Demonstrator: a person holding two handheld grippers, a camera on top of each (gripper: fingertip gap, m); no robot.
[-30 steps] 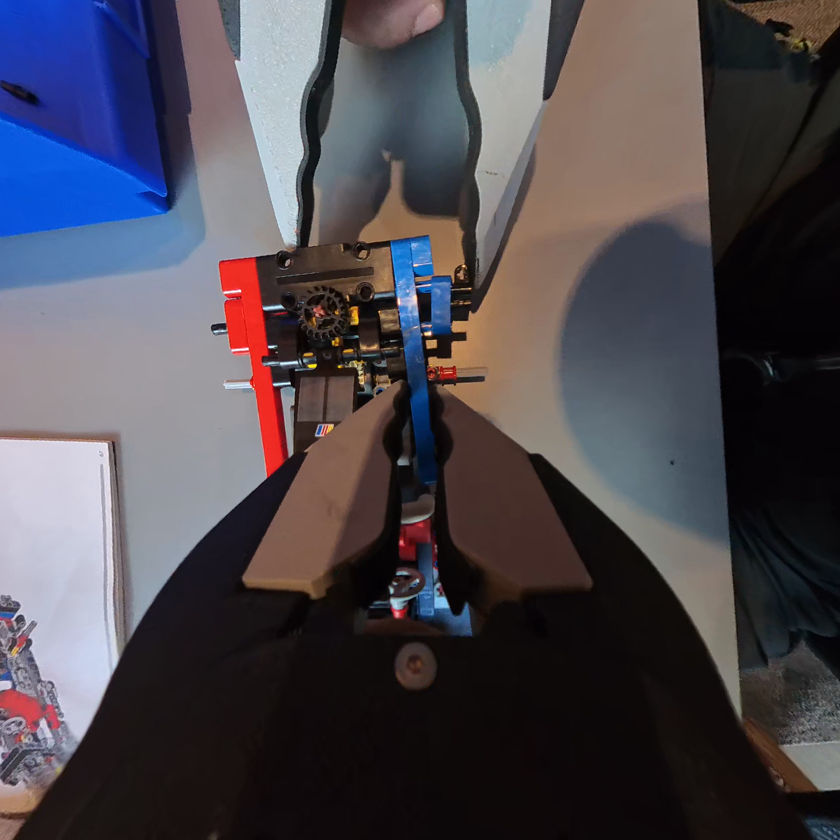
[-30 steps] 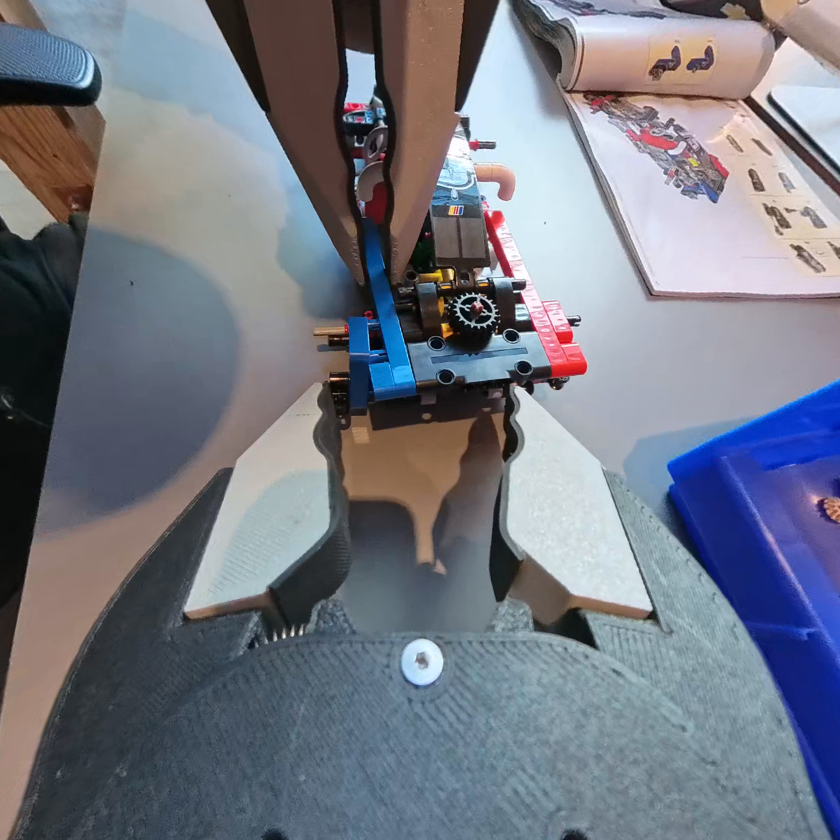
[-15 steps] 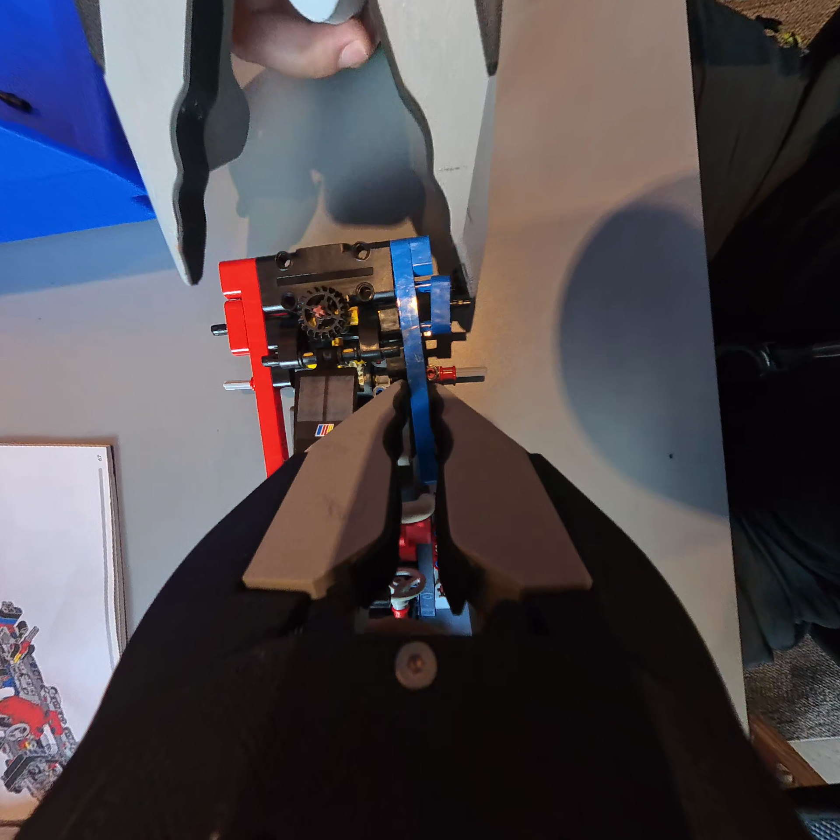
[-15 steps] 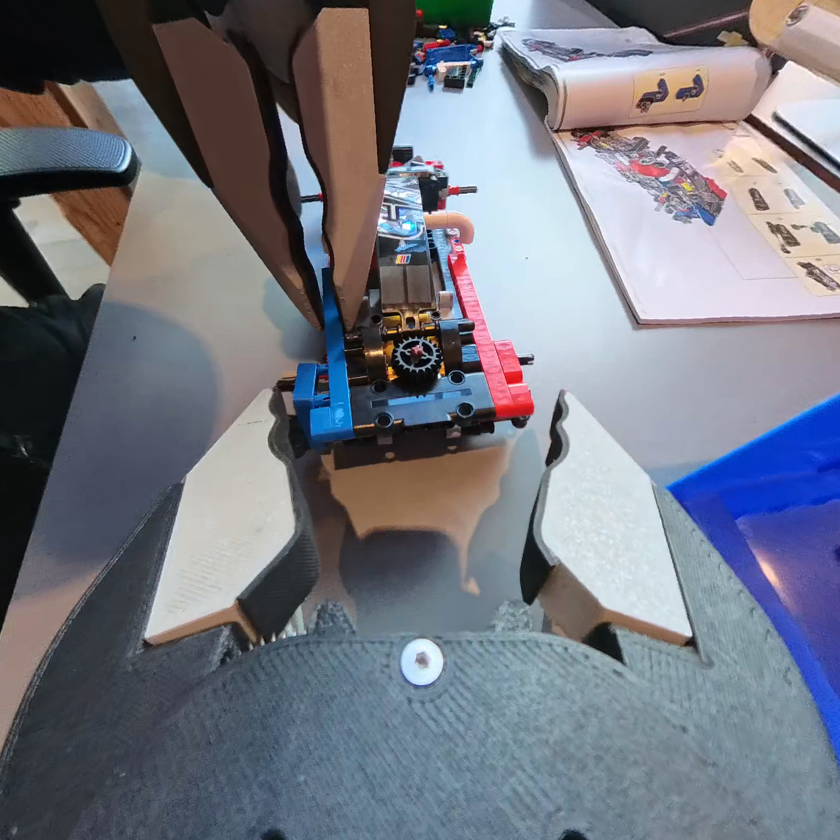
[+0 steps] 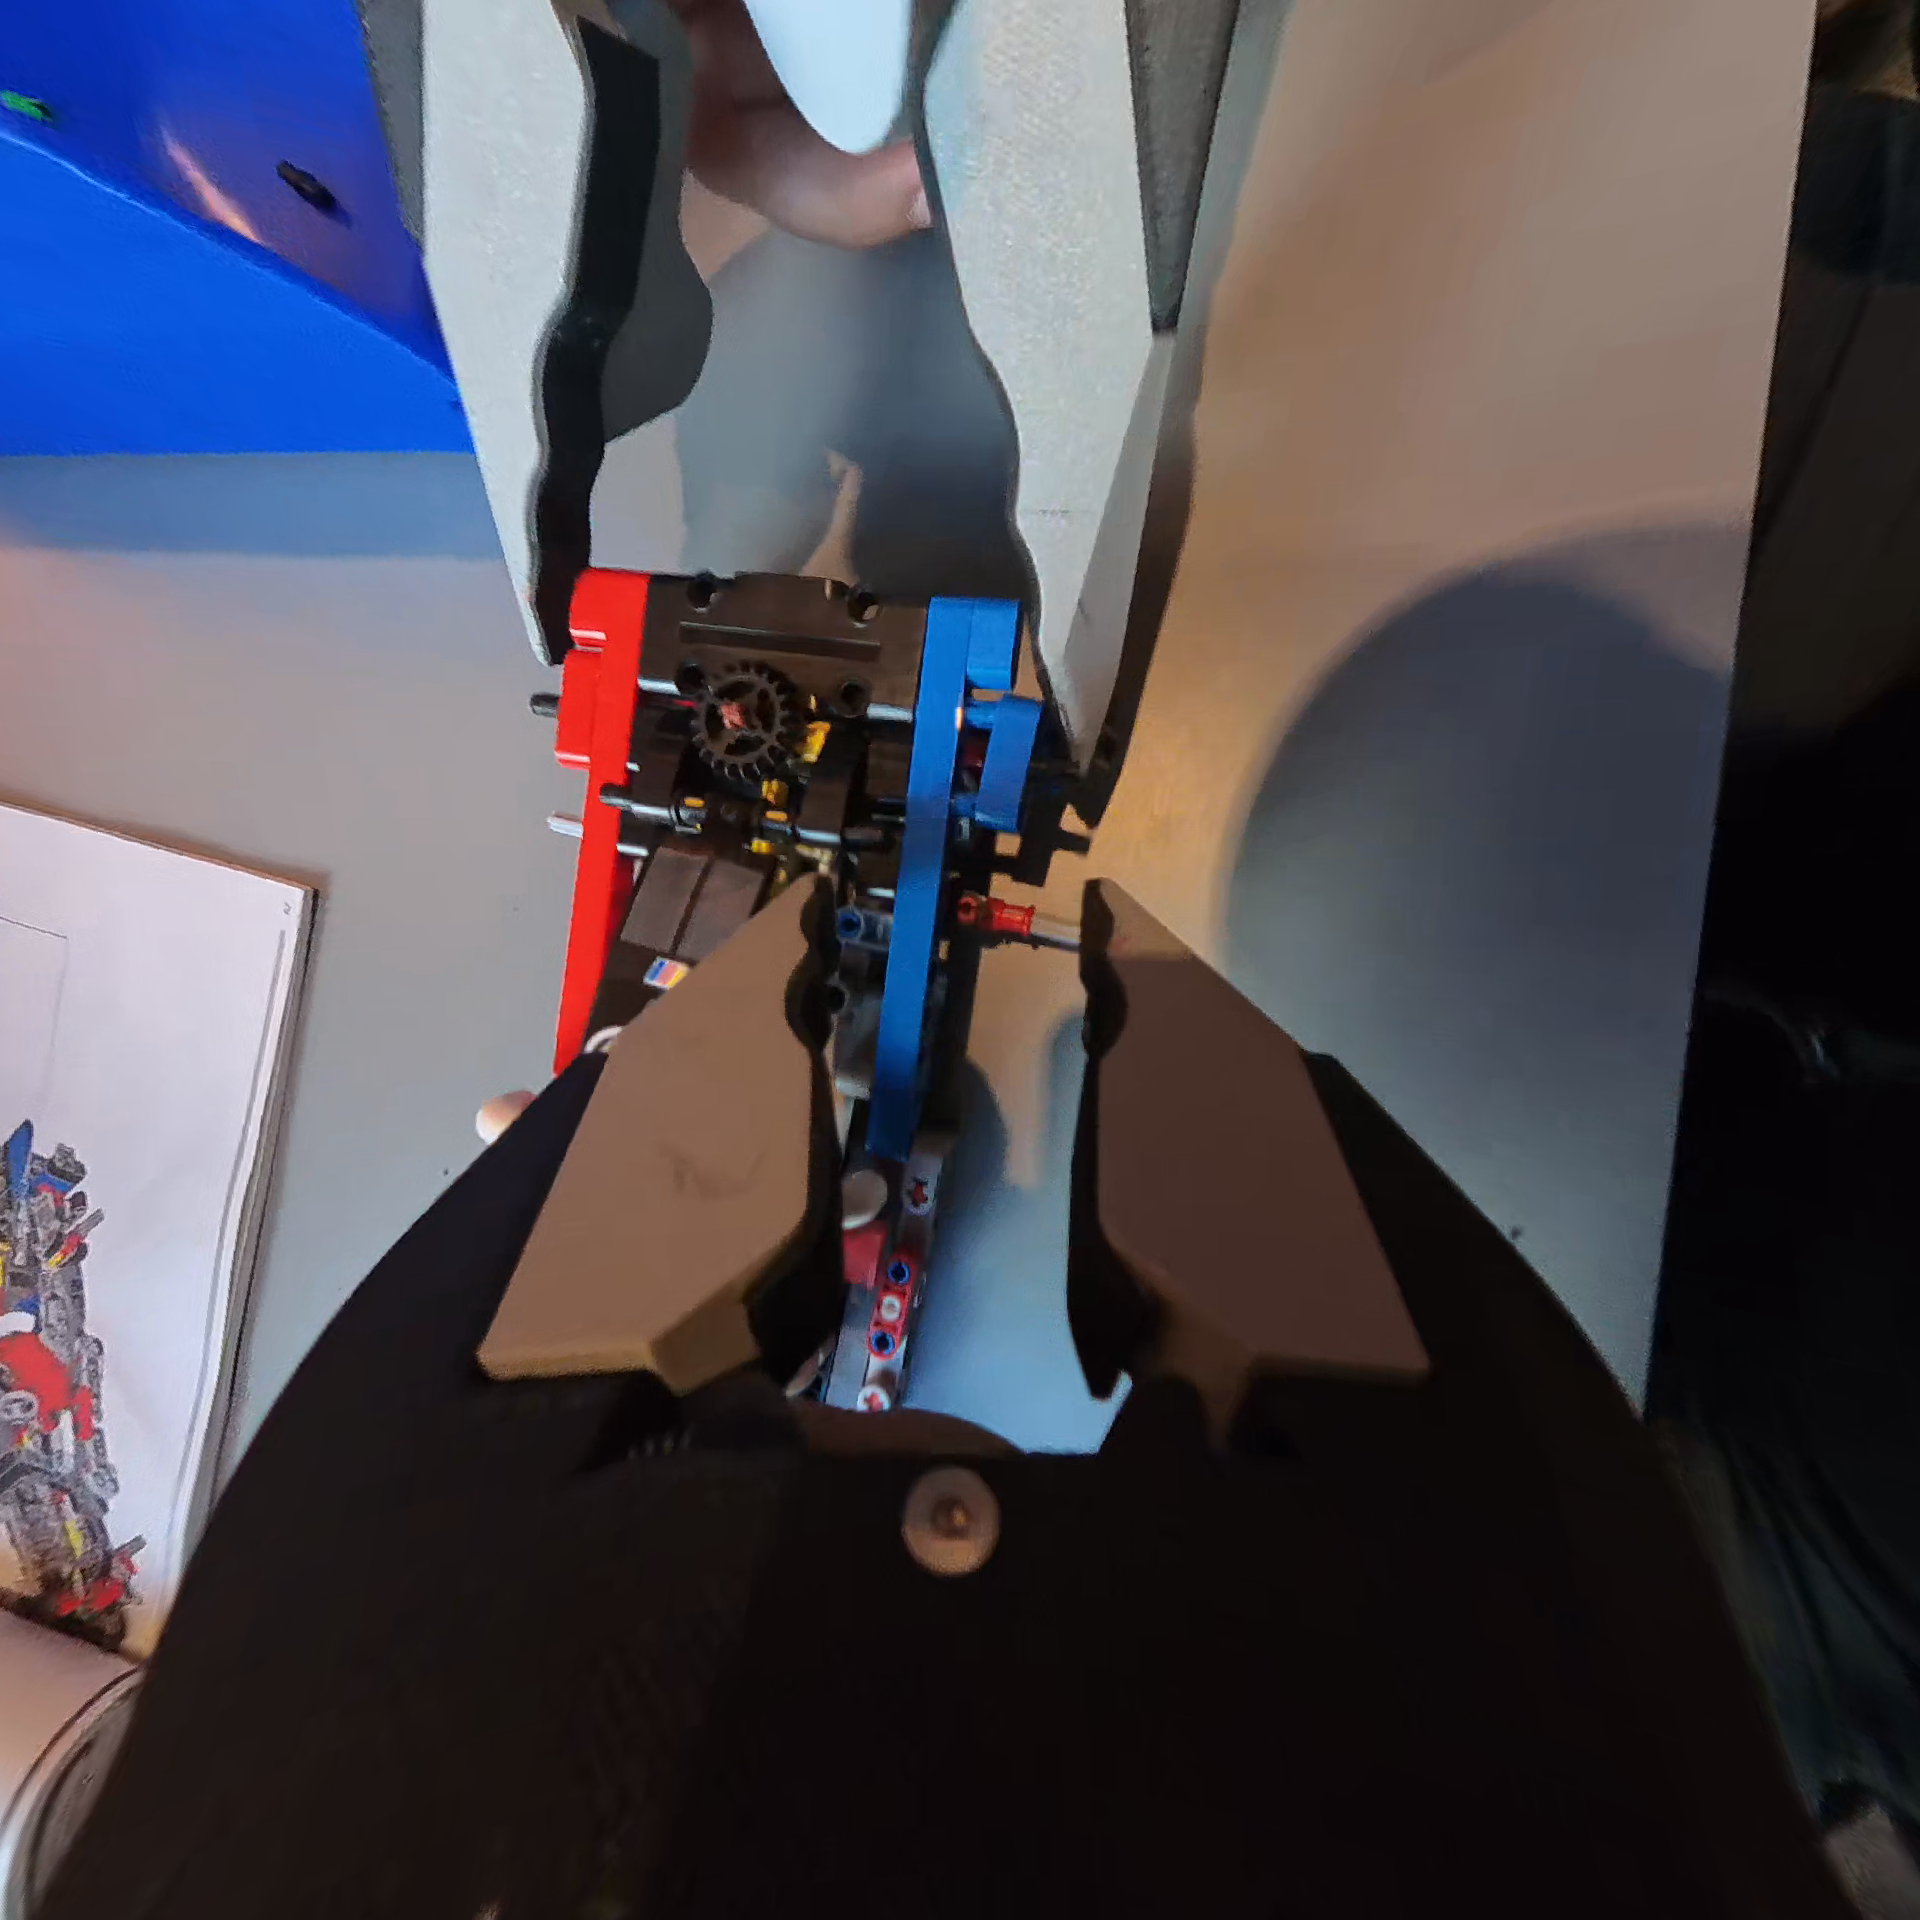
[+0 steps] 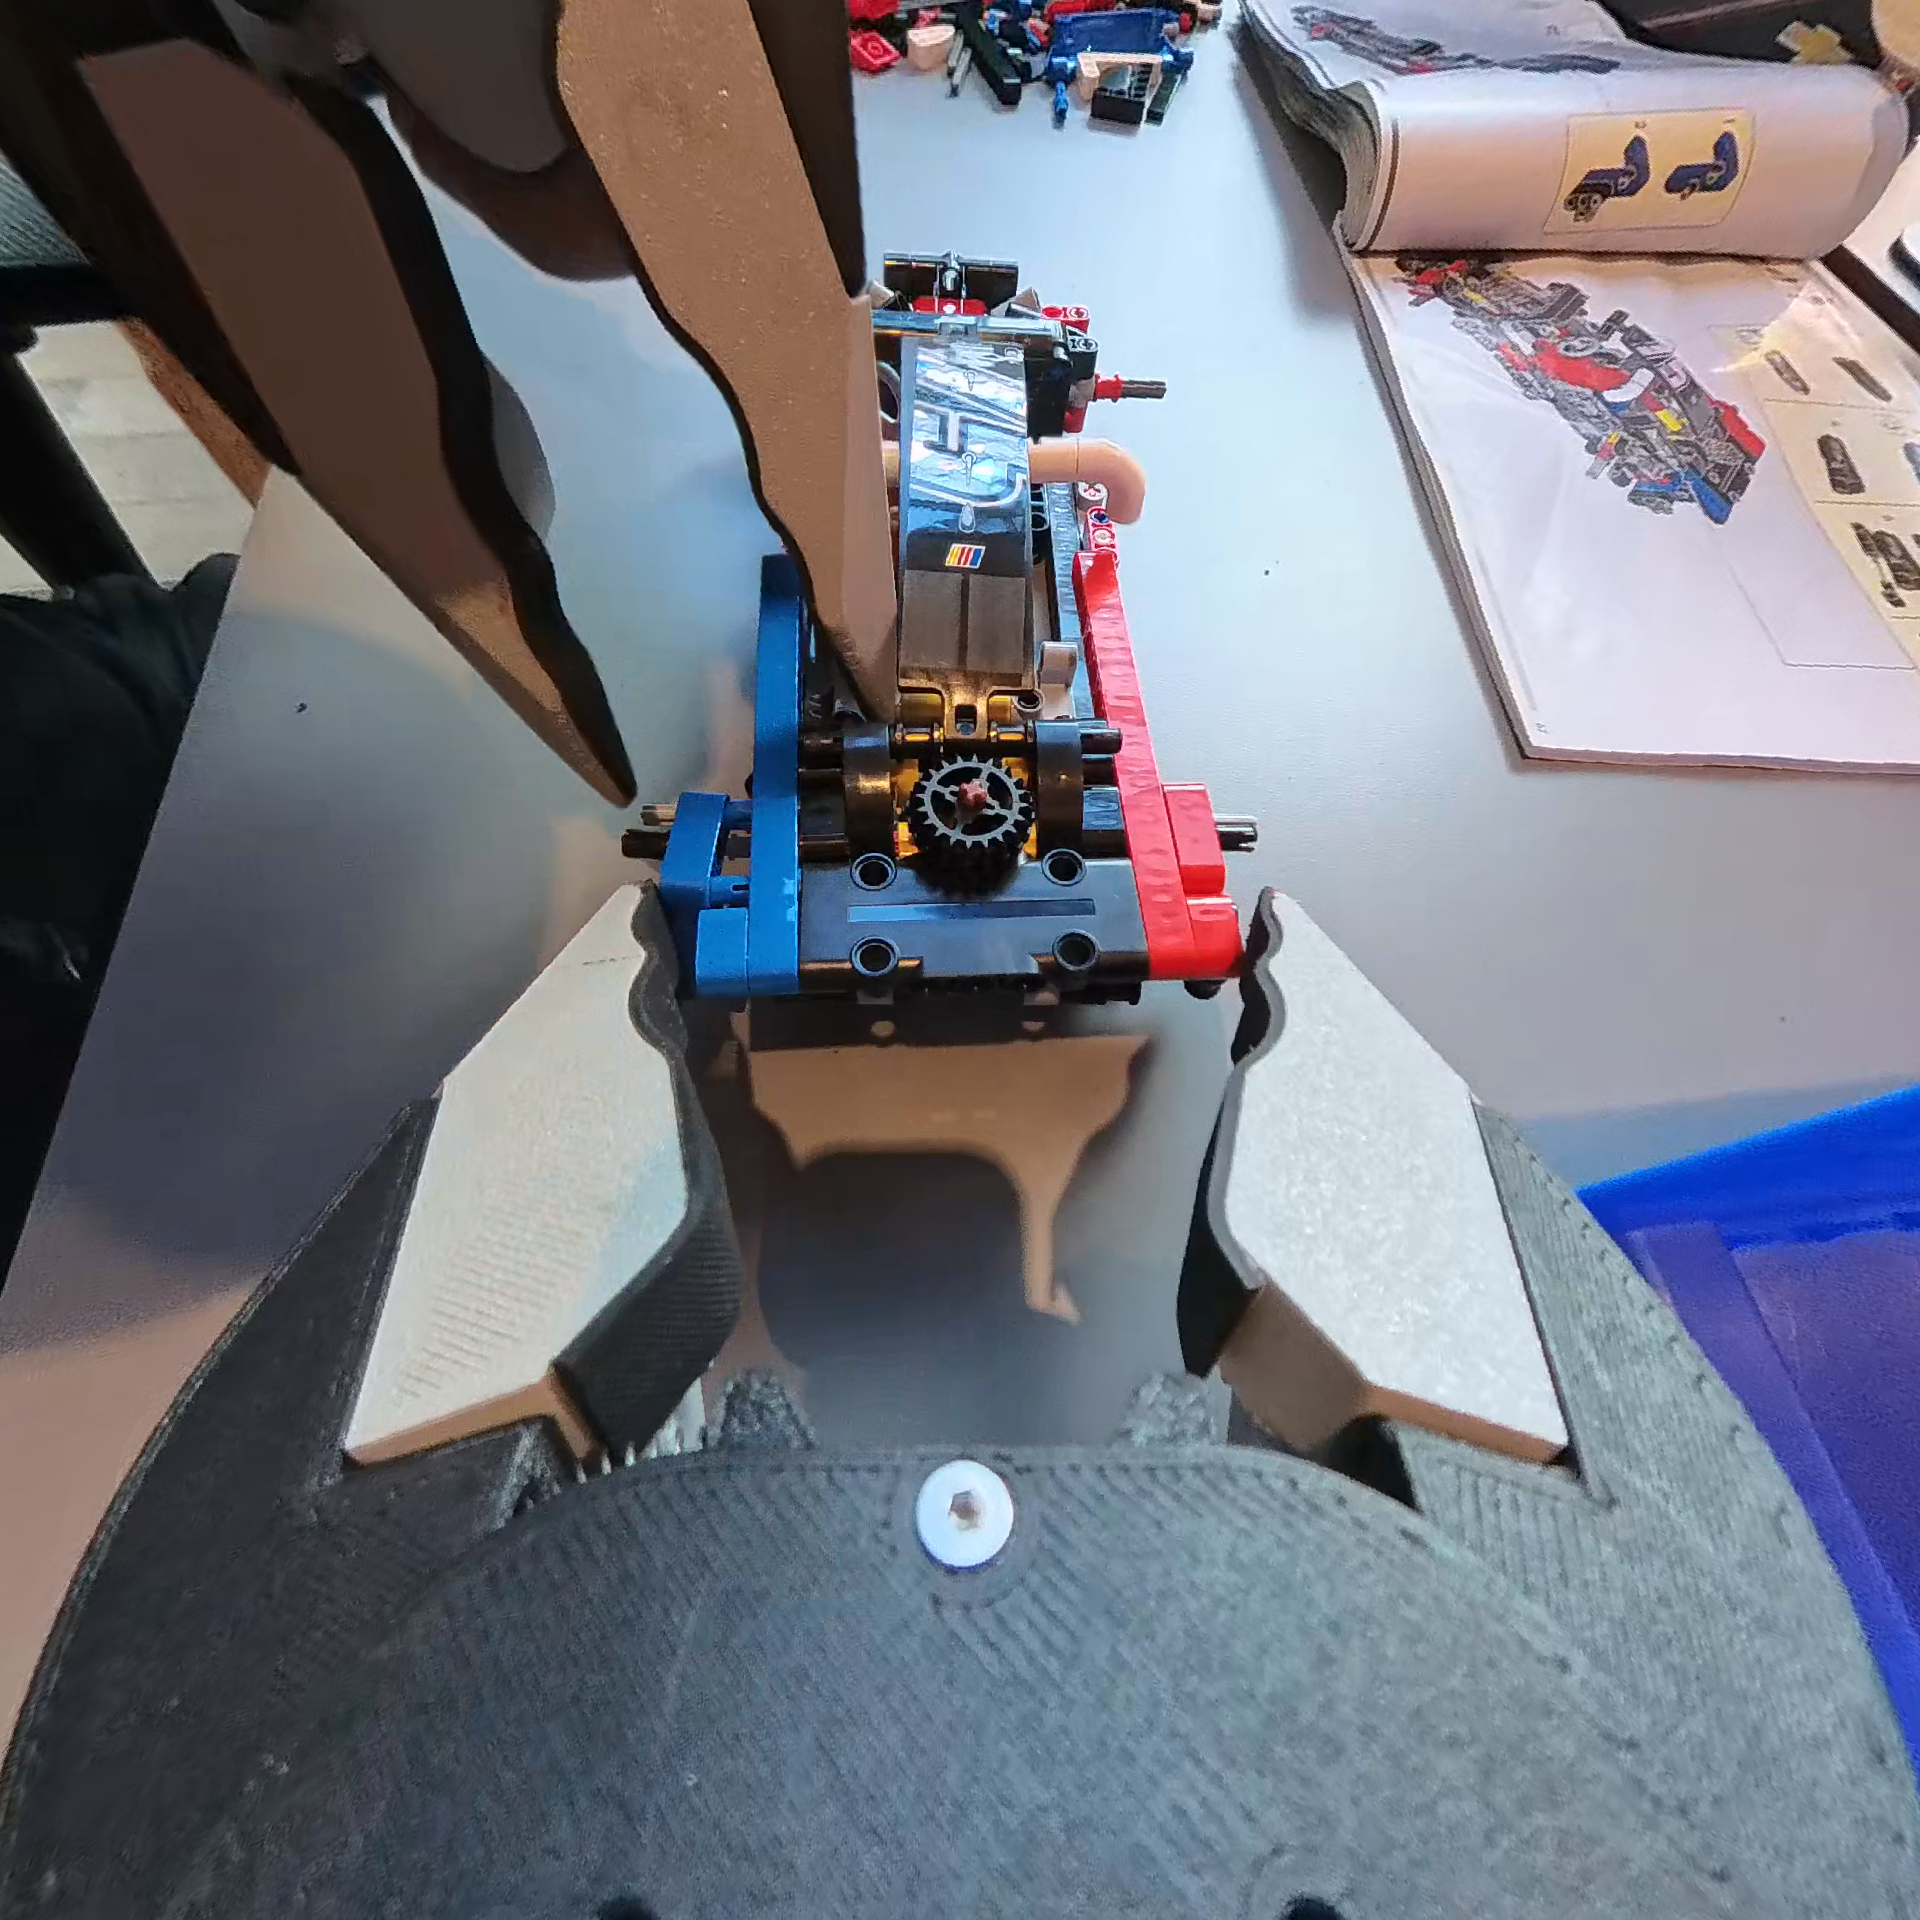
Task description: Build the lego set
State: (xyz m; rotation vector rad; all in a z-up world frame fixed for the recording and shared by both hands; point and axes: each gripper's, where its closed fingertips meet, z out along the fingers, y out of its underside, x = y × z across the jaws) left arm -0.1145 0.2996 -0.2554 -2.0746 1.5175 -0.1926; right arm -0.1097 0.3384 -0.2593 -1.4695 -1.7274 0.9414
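Between the brown tongs (image 5: 945,935) of the left wrist view lies the half-built lego chassis (image 5: 769,790), flat on the grey surface (image 5: 1403,436). These left tongs stand open, one finger over the dark middle of the model and the other clear of its blue side beam (image 5: 920,883). At the model's far end the grey right tongs (image 5: 800,644) are spread just wider than the frame, one tip beside the red side beam (image 5: 597,790), the other by the blue corner. A blue bin (image 5: 197,260) sits beyond, and an instruction sheet (image 5: 135,1143) at the left.

From the right wrist view, the right tongs (image 6: 951,925) are open with nothing held, tips flanking the chassis (image 6: 956,831) end. To seat this grip well, I judge they should close squarely across the red and blue beams, below the black gear (image 6: 971,805), keeping the model flat.

Only this view shows the loose lego parts (image 6: 1039,52) far off, the folded instruction booklet (image 6: 1558,145), and the model's stickered panel (image 6: 971,436) and tan pipe (image 6: 1112,468).
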